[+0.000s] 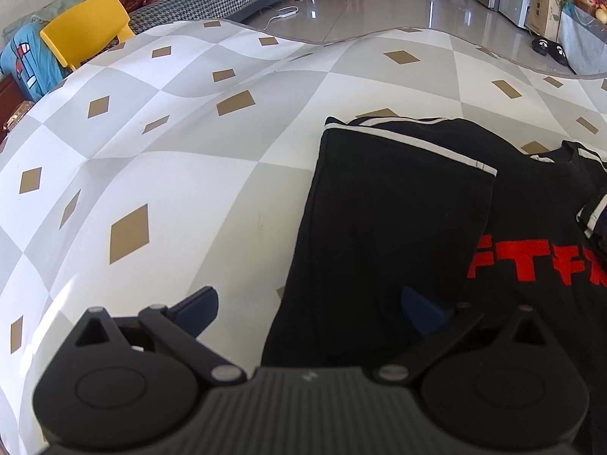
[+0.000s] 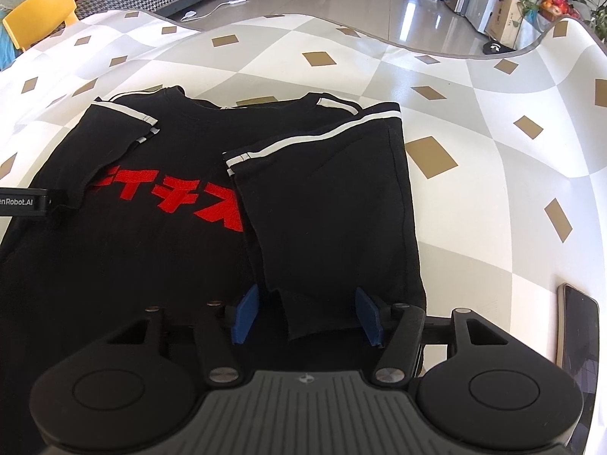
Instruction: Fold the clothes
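Your black cotton T-shirt with red block lettering and white-striped sleeves [image 2: 159, 250] lies flat on the checked grey-and-white cloth with tan diamonds [image 1: 159, 174] that covers the table. Both side panels are already folded inward over the chest; the right panel [image 2: 330, 208] covers the end of the red print, and the left panel [image 1: 387, 220] lies likewise on its side.

Edges and room: to your left the cloth is bare and wide, right out to its wavy far hem. To your right there is also bare cloth, but a dark flat phone [image 2: 578, 341] lies near the table's near-right edge, just beside your right tool. Beyond the table stands a yellow plastic chair [image 1: 87, 26].

Left gripper [image 1: 311, 314]: jaws stand wide apart. One blue pad is over bare cloth, the other over the shirt's left panel; the shirt's left edge runs between them. Nothing is clamped.

Right gripper [image 2: 305, 316]: jaws parted about halfway. The hem corner of the right panel lies between the blue pads [image 2: 244, 316], but they do not press on it.
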Demonstrator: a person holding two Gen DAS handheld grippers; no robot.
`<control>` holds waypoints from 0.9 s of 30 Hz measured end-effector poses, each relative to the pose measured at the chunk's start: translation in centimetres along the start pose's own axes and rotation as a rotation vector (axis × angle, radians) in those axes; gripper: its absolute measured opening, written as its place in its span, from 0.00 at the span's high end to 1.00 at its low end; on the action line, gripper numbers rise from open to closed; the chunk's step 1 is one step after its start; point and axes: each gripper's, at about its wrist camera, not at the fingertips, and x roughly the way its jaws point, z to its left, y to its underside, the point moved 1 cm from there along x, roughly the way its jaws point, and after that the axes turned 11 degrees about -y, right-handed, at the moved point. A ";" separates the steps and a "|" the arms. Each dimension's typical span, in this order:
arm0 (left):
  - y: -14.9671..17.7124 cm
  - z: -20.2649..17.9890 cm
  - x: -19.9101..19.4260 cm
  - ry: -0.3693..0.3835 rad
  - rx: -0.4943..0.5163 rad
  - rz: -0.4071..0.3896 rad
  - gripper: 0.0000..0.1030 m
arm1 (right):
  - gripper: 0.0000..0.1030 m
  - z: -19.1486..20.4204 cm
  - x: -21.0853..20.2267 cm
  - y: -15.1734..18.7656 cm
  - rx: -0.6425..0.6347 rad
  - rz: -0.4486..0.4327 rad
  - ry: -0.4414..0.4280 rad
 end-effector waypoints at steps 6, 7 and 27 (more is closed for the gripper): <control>1.0 0.4 -0.6 0.012 0.000 0.025 0.00 | 0.44 0.0 -0.7 1.1 -0.028 0.036 -0.030; 1.1 0.4 -0.7 0.016 0.001 0.032 0.00 | 0.43 -0.1 -0.8 1.2 -0.030 0.043 -0.035; 3.1 -1.1 -5.3 0.101 0.013 -0.027 0.00 | 0.44 -7.4 -3.9 0.4 0.295 -0.139 -0.059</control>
